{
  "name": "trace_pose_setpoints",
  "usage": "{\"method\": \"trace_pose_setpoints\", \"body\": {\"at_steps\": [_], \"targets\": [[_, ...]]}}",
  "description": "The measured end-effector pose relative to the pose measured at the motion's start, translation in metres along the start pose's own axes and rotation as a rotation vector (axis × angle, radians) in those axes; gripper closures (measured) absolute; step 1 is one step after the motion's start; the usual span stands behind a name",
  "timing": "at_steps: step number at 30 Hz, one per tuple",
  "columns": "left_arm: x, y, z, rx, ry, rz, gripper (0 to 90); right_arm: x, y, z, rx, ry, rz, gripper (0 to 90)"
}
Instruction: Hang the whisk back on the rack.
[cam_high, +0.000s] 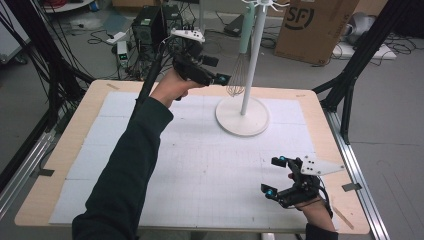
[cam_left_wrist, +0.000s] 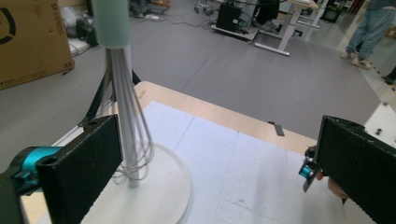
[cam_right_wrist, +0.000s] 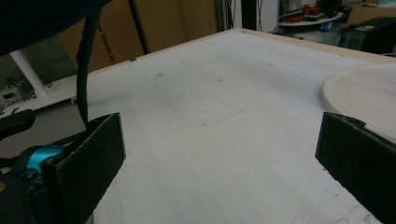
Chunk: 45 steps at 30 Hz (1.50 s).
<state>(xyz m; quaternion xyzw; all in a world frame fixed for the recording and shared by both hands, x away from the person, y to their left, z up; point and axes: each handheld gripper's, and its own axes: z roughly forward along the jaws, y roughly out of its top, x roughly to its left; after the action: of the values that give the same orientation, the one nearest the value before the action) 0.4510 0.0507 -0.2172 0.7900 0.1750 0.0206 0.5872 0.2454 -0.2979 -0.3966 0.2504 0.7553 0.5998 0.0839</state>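
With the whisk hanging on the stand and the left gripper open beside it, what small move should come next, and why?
Probably draw the left gripper back from the whisk. The whisk hangs by its mint handle from the white stand, and in the left gripper view the jaws stand wide apart with nothing between them, the wires just beyond one pad. The hanging looks done, so clearing away without brushing the wires seems sensible.

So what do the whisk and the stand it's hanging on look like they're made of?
The whisk looks like thin bright metal wire, going by the shiny silvery loops, with a pale green matte handle, probably plastic or silicone. The stand has a smooth white pole and a round off-white base with an even matte finish, likely painted metal or plastic; the look leaves that open.
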Motion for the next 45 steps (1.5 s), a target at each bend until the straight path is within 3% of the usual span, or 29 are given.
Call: {"method": "trace_pose_setpoints", "body": {"at_steps": [14,30,36,45], "targets": [[-0.018,-0.036,-0.033,-0.039,-0.018,-0.018,1.6,0.004,0.005,0.01,0.011,-0.003,0.014,0.2],[-0.042,-0.078,-0.06,-0.011,-0.06,0.007,1.7,0.006,0.007,0.017,0.014,0.004,0.015,0.2],[-0.046,-0.098,-0.071,-0.029,-0.056,-0.01,1.7,0.007,0.008,0.018,0.01,0.004,0.02,0.2],[-0.05,-0.126,-0.086,-0.01,-0.054,-0.025,1.7,0.008,0.01,0.02,0.01,0.009,0.025,0.2]]}}
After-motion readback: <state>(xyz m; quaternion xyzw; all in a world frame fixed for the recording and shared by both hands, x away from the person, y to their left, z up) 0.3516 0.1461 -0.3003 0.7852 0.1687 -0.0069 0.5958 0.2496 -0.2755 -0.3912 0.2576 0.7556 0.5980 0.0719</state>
